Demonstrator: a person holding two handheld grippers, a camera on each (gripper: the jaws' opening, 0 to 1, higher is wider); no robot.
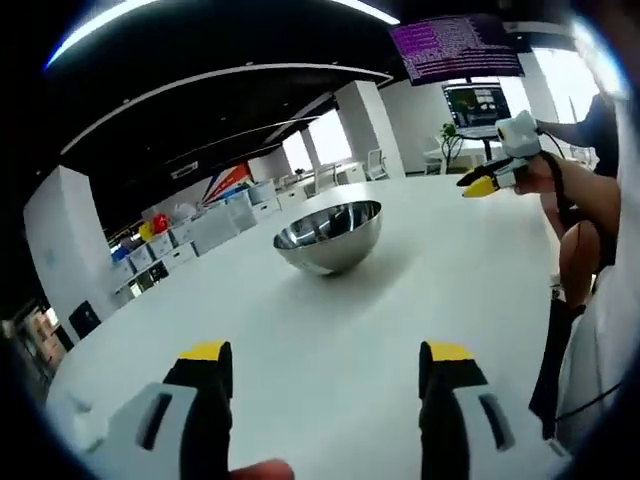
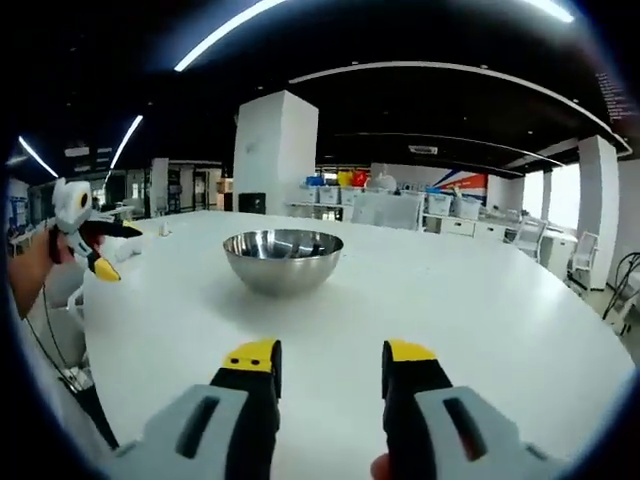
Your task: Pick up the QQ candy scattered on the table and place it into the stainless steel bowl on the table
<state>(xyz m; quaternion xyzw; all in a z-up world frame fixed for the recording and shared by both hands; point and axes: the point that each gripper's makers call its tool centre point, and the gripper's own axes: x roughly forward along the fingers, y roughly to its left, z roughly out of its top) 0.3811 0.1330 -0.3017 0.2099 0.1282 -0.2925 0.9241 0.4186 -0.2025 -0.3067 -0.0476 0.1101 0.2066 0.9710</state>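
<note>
Nearest the lens in the left gripper view, your left gripper (image 1: 328,385) stood with its yellow-tipped jaws spread wide and nothing between them, low over the near edge of the white table (image 1: 300,340). In the right gripper view, your right gripper (image 2: 332,372) was also released, its jaws apart by a narrower gap and equally bare; it was also visible in the left gripper view, held up beyond the table's far right edge by your hand (image 1: 540,178).

The stainless steel bowl (image 2: 284,258) sat upright toward the middle of the table, well apart from both grippers, and what you could see of its inside looked bare. As for the QQ candy, none could be made out on the tabletop in either view; small pieces might have been lost in the fisheye blur and the glare on the white surface, so you could not have said where they lay.

The risk from here was a blind reach: closing on a candy you had not located would likely push it away or off the table's edge. The bowl was light and round-bottomed by the look of it, so a knock from a jaw on its rim could have tipped or slid it.
</note>
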